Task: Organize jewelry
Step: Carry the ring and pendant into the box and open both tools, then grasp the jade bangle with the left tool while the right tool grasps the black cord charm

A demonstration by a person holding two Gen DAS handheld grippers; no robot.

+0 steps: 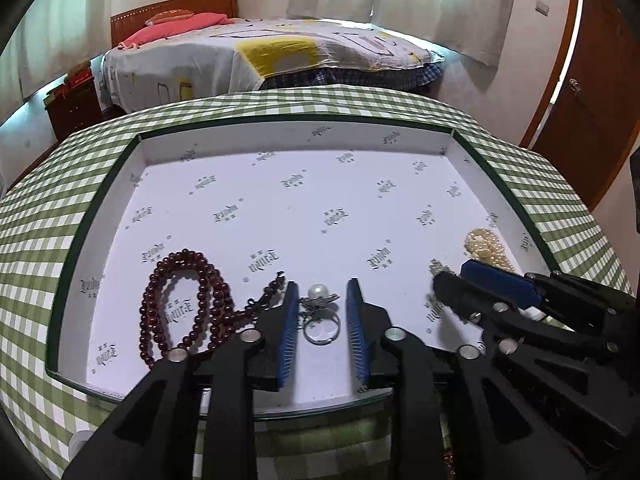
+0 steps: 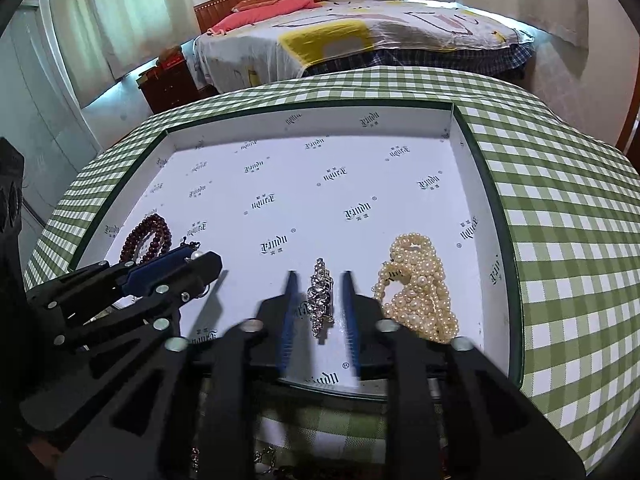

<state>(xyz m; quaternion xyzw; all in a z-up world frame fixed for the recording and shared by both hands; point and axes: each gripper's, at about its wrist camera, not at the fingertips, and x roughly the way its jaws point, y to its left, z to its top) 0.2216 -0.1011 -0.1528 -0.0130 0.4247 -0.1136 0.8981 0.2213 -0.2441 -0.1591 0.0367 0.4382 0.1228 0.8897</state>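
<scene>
Both grippers reached forward and tilted steeply down into a shallow white box [image 1: 280,136] with printed lettering, which sat on a worktop [image 1: 36,216] covered in green-and-white checked cloth; a bed [image 1: 280,52] stood behind it.

The left gripper [image 1: 323,292] hung over the box's near edge, its blue-padded fingers [image 1: 290,320] slightly apart; between them, touching neither pad, lay a silver ring [image 1: 321,326] with a pearl [image 1: 318,291] at its far end, its long axis running away from the camera along the fingers; nothing was held. Just to its left lay a looped strand of dark red beads [image 1: 188,300].

The right gripper [image 2: 319,276] stood beside the left one, further right in the box, pointing the same way; its fingers [image 2: 289,320] were also slightly apart, straddling a sparkling rhinestone brooch [image 2: 321,296] that lay flat on the box floor with its long axis pointing away, parallel to the fingers; the pads did not press on it. Just right of it lay a heap of cream pearl necklace [image 2: 420,288], near the box's right wall.
</scene>
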